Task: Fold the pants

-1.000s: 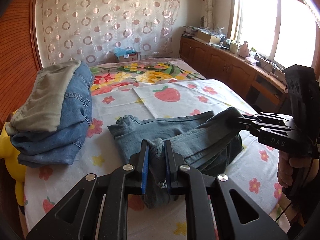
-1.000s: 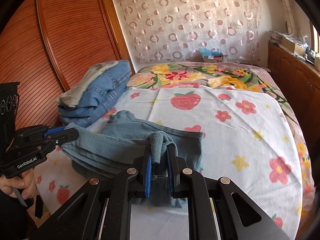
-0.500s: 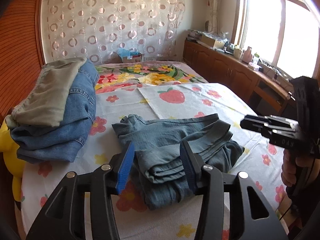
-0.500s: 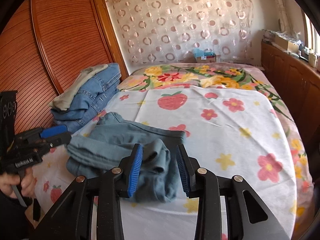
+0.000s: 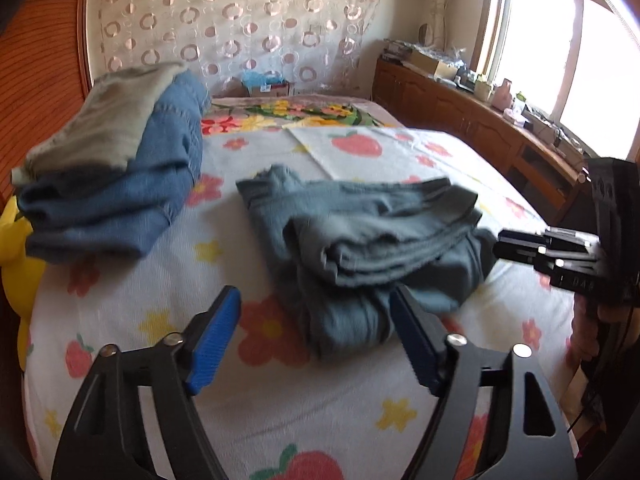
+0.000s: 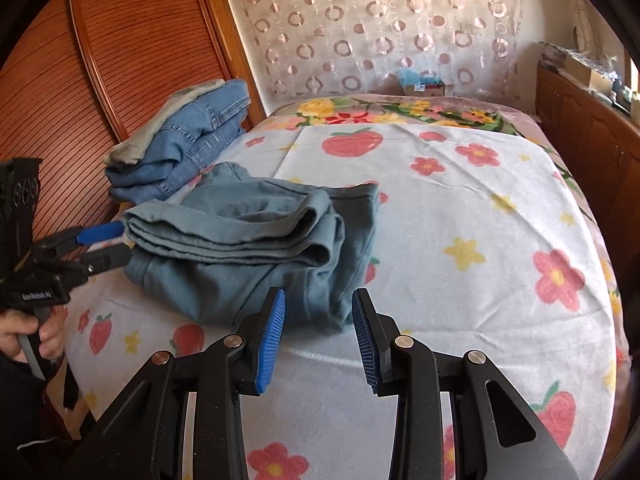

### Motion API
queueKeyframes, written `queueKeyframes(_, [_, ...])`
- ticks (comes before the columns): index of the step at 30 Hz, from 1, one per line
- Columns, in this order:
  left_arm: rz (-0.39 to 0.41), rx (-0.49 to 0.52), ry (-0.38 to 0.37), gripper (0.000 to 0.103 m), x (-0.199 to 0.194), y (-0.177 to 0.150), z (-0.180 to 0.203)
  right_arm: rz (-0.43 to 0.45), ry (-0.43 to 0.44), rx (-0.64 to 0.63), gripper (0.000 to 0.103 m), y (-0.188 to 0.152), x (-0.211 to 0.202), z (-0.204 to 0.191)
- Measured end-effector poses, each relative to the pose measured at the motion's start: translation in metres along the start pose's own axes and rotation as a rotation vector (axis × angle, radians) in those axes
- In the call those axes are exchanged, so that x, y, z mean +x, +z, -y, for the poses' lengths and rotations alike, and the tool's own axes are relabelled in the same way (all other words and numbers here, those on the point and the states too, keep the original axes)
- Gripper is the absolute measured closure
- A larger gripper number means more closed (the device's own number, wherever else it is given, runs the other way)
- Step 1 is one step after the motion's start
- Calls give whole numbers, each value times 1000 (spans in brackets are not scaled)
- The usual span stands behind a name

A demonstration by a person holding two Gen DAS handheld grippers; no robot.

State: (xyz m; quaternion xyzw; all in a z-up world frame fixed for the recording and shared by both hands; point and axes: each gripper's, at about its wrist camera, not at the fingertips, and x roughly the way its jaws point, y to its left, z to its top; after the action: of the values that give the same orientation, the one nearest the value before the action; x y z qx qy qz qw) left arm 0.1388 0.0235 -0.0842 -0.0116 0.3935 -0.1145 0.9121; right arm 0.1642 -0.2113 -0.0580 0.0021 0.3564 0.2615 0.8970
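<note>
Bed (image 6: 460, 240), floral sheet; folded pants (image 6: 248, 240) lie at its 9 o'clock edge. Left gripper (image 5: 316, 344) and right gripper (image 6: 318, 340): jaws apart, empty. Risk: the loose top layers may slump unfolded if nudged.

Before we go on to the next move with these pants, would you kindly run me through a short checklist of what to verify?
1. Left gripper released: ok, fingers spread wide, nothing between them.
2. Right gripper released: ok, open, clear of the cloth.
3. Teal pants lying on the bed: ok, resting in a folded bundle.
4. Fold tidy: not ok, the layers are uneven and one end sticks out rumpled at the near side.
5. Stack of folded jeans undisturbed: ok, apart from the teal pants.
6. Underside layers flat: cannot tell, hidden.
</note>
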Motion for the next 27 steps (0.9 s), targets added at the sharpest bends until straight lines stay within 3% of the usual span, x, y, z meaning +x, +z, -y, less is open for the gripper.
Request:
queueKeyframes(1, [-11, 1, -1, 37, 1, -3, 0, -4, -2, -2, 67, 1, 1, 0])
queueKeyframes(7, [-48, 20, -30, 51, 12, -10, 6, -17, 1, -4, 67, -1, 6, 3])
queueKeyframes(8, [-52, 25, -28, 52, 15, -10, 7, -24, 2, -8, 70, -2, 6, 3])
queueKeyframes(12, [-76, 18, -6, 54, 23, -8, 5, -27, 6, -20, 97, -2, 2, 5])
queueKeyframes(13, [-83, 15, -5, 54, 24, -8, 3, -4, -14, -12, 99, -1, -4, 9])
queueKeyframes(15, [-80, 18, -10, 54, 23, -8, 3, 44, -50, 31, 99, 1, -13, 17])
queueKeyframes(16, [-80, 20, -8, 54, 24, -9, 3, 49, -26, 53, 99, 0, -15, 20])
queueKeyframes(20, [-76, 16, -15, 56, 23, -10, 2, 10, -33, 36, 99, -5, -7, 20])
queueKeyframes(24, [-52, 14, -51, 80, 17, -10, 4, 8, -24, 40, 99, -4, -9, 20])
queueKeyframes(27, [-37, 27, -36, 87, 13, -11, 6, 7, -22, 36, 99, -3, -11, 18])
